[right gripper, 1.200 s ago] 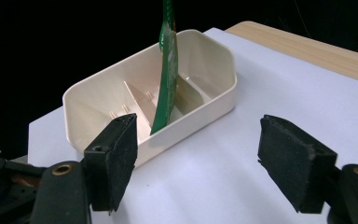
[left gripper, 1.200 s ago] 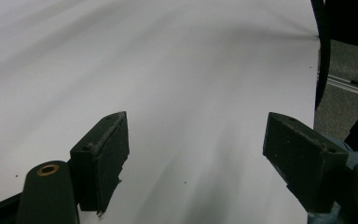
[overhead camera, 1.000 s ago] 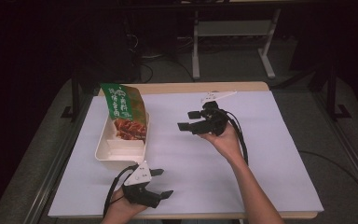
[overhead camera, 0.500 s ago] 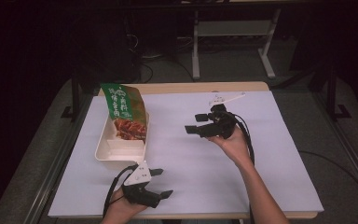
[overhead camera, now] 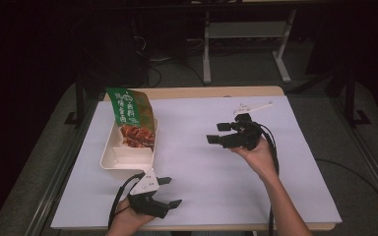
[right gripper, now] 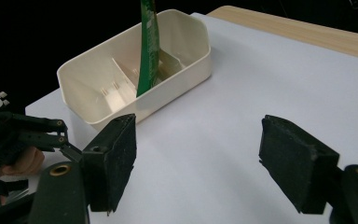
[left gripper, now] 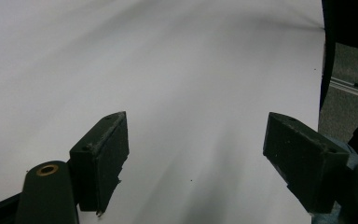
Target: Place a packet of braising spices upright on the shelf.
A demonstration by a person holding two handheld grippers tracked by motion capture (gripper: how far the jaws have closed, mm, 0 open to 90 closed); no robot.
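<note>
Green-and-red printed pouch in a cream tray; black tongs.

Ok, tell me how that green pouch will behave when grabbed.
The green pouch leans upright in the cream tray, so it may tip. Seen edge-on it is thin, probably floppy. Its glossy film looks slippery.

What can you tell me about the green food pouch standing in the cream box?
The green pouch is a flat, glossy printed packet, green on top with white lettering and a picture of reddish-brown food lower down. It stands upright, leaning slightly, with its bottom edge inside the cream box, a divided plastic tray on the table's white sheet. Seen edge-on from the right gripper view, it is thin. Neither gripper touches it.
</note>
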